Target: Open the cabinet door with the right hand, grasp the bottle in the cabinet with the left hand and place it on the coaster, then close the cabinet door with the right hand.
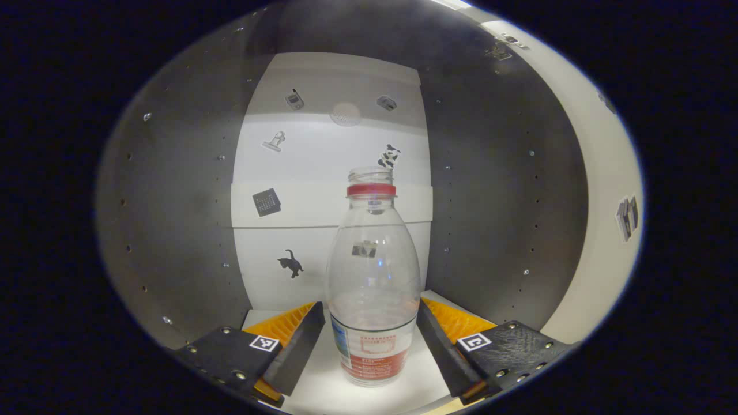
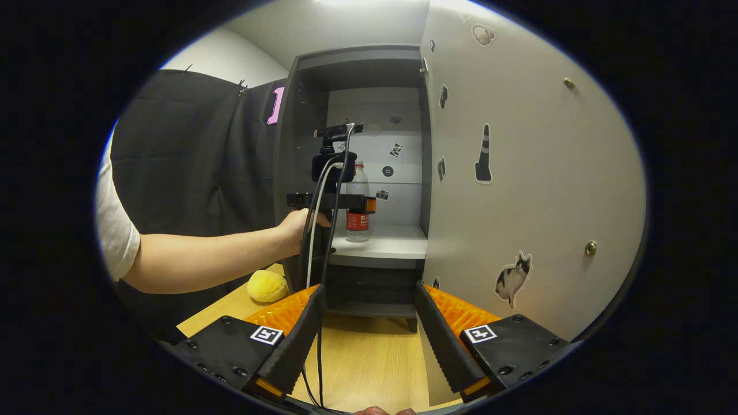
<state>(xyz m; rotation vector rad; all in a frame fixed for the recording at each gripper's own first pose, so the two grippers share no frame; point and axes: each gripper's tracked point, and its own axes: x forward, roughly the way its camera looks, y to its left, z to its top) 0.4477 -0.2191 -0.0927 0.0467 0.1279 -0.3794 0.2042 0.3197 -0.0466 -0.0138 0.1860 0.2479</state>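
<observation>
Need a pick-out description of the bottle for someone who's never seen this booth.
Find the dark cabinet with its pale door swung open. On its white shelf stands the bottle, between the left gripper fingers. It is clear plastic, uncapped, with a red neck ring and a red label.

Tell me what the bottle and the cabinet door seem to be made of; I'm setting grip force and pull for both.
The bottle looks like thin clear plastic, glossy: stickers behind show through it, and a printed label wraps its base. The cabinet door looks like pale, matte laminated board, flat and even, with small metal fittings; its core cannot be told.
</observation>
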